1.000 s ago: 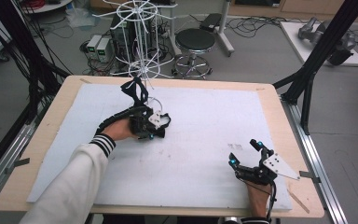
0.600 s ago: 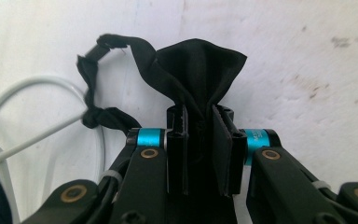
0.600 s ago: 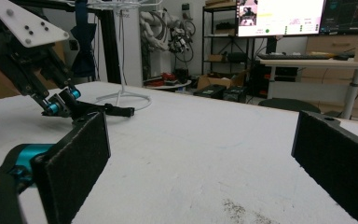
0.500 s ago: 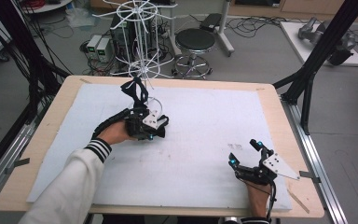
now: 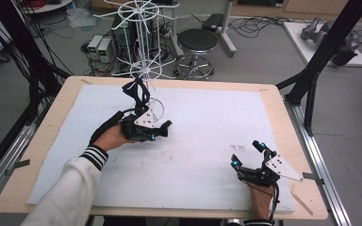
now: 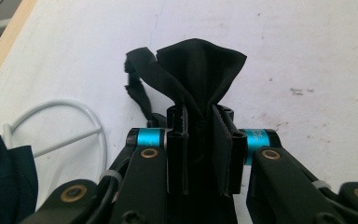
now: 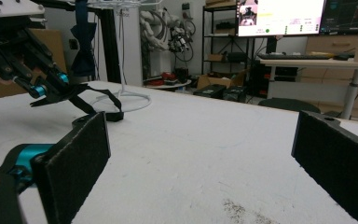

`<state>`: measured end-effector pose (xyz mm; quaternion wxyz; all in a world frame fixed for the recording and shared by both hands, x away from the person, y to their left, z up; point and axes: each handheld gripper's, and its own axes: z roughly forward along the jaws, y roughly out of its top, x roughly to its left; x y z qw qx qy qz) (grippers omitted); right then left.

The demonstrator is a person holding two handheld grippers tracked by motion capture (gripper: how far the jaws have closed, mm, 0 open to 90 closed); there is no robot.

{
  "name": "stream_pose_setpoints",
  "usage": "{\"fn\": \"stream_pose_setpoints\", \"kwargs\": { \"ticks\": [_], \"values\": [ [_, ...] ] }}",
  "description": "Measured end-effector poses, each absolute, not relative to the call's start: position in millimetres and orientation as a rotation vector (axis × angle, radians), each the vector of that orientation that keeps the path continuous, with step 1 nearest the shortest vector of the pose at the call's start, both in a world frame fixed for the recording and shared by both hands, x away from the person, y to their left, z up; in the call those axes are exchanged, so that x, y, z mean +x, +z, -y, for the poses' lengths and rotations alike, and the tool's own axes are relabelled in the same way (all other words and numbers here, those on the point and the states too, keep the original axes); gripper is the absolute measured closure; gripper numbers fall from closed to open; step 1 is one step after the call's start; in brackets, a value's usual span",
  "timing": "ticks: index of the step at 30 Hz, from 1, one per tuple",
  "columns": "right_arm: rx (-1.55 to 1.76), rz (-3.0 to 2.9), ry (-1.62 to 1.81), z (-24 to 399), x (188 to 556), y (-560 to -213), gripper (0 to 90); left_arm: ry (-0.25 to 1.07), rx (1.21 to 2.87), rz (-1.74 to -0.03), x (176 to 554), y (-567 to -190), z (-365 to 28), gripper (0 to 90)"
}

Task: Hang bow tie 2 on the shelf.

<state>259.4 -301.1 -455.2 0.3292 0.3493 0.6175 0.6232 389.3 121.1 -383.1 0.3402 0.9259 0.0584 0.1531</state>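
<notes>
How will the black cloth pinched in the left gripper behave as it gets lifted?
The black cloth is probably floppy: it bunches and folds between the left gripper's shut jaws. A strap trails loose, so it may drag or snag on the white wire rack. It looks light.

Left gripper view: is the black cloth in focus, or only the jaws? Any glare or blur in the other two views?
Left gripper view: black cloth fairly sharp at its folds, the left gripper shut on it, near links soft. High view: even light, white mat bright, no hard glare, wire rack thin but legible. Right gripper view: right gripper pads close and soft, monitors blown out.
</notes>
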Motion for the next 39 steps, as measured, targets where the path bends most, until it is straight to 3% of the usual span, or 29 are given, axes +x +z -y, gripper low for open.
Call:
{"fn": "stream_pose_setpoints", "kwargs": {
  "ticks": [12,39],
  "values": [
    [0.914,-1.616,1.63,301.0,259.5,-455.2,3.6,0.401,2.262,-0.188,373.7,-361.3,-130.3,76.5],
    [0.912,-1.618,1.627,300.7,259.3,-455.2,3.6,0.35,2.076,-0.247,359.4,-350.6,-153.4,76.8]
  ]
}}
